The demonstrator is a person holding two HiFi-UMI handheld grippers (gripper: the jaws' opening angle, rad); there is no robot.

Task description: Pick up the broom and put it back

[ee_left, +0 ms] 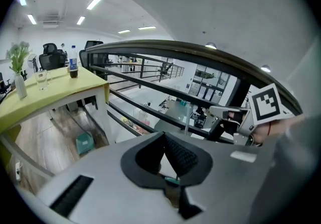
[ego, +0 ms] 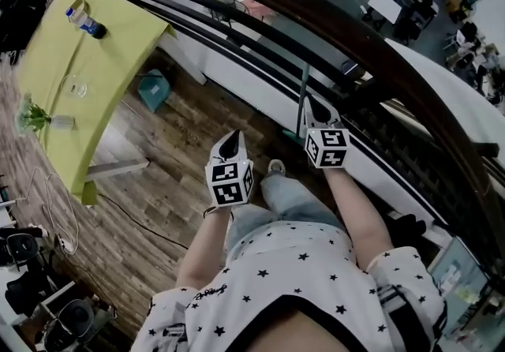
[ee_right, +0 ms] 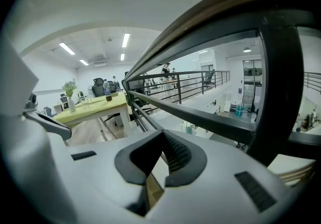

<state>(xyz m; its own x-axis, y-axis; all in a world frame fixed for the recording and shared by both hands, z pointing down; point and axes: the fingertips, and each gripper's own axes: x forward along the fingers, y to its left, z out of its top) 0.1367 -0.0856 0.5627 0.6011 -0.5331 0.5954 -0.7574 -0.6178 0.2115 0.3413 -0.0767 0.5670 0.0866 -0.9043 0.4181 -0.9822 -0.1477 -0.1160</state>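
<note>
A thin grey pole (ego: 304,102), probably the broom's handle, stands upright against the dark railing (ego: 316,19); its head is hidden. In the left gripper view the pole (ee_left: 187,120) shows beyond the rails. My right gripper (ego: 316,110) is just to the right of the pole, close to it, with its jaws shut and nothing between them; it points at the rails (ee_right: 200,115). My left gripper (ego: 234,137) hangs further left over the wood floor, shut and empty. From the left gripper view the right gripper (ee_left: 215,111) appears at the right edge.
A yellow-green table (ego: 47,66) at the left carries a bottle (ego: 85,23), a glass (ego: 75,88) and a small plant (ego: 35,116). A teal bin (ego: 154,90) sits on the floor by the rail. Cables and office chairs (ego: 31,279) lie at the lower left.
</note>
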